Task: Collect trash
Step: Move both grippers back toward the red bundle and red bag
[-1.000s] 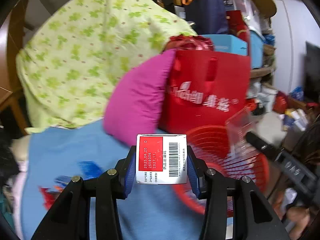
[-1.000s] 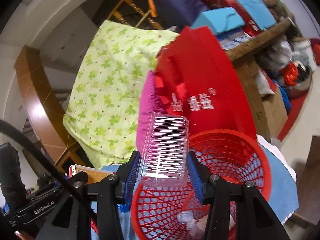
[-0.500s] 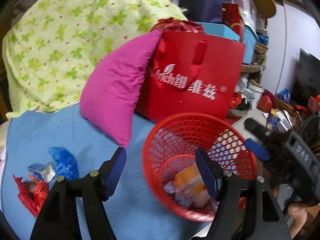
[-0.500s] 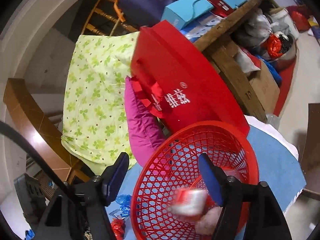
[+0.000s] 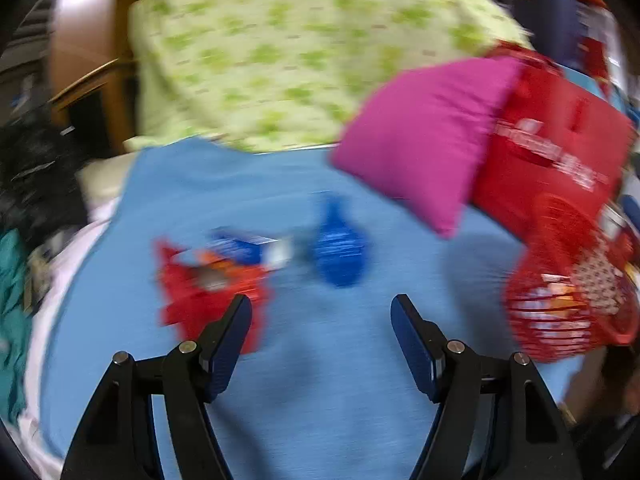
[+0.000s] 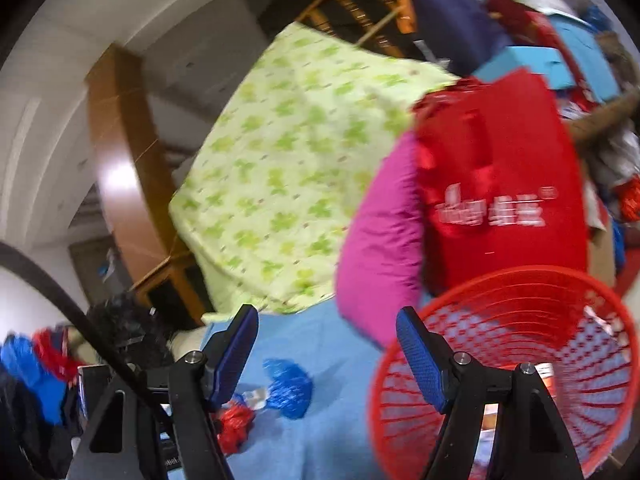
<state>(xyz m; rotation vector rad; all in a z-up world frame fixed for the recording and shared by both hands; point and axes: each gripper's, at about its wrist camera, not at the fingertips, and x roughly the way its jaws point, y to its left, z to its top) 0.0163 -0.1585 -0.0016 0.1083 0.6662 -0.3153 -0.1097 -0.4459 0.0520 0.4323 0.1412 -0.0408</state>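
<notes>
Two hand-held grippers: left hand-held gripper point(image 5: 321, 326) and right hand-held gripper point(image 6: 327, 338) both stand with jaws wide apart and nothing between them
Trash left: a red wrapper point(image 5: 208, 280), a blue-and-white packet point(image 5: 248, 249) and a blue wrapper point(image 5: 340, 250) lie on the blue cloth point(image 5: 320, 400), just beyond the left fingers; the right view shows the same cluster low and left of centre
Basket: the red basket point(image 6: 520, 280) sits at the right edge of the cloth, in front of the red bag point(image 6: 500, 184) and beside the pink pillow point(image 5: 420, 136), with some rubbish already inside
Surface: soft and cloth-covered; whether a bed or sofa lies under it cannot be told
Step, as judged: the left side seems headed for the pile, the right hangs over the basket's near rim
Risk, blur: the left view is smeared, so a grasp made at this pace may close beside the wrappers and not on them
Risk, thin film: the wrappers lie flat and crumpled, so the fingers may pinch the cloth along with them and drag it
Risk, clumping: the red wrapper and the packet touch, so lifting one may scatter the other
Risk, basket: it is light and near the cloth's edge; a knock from the right fingers could tip it and spill what is in it
Risk, cable: a dark cable point(image 6: 80, 328) crosses the right view and could snag
</notes>
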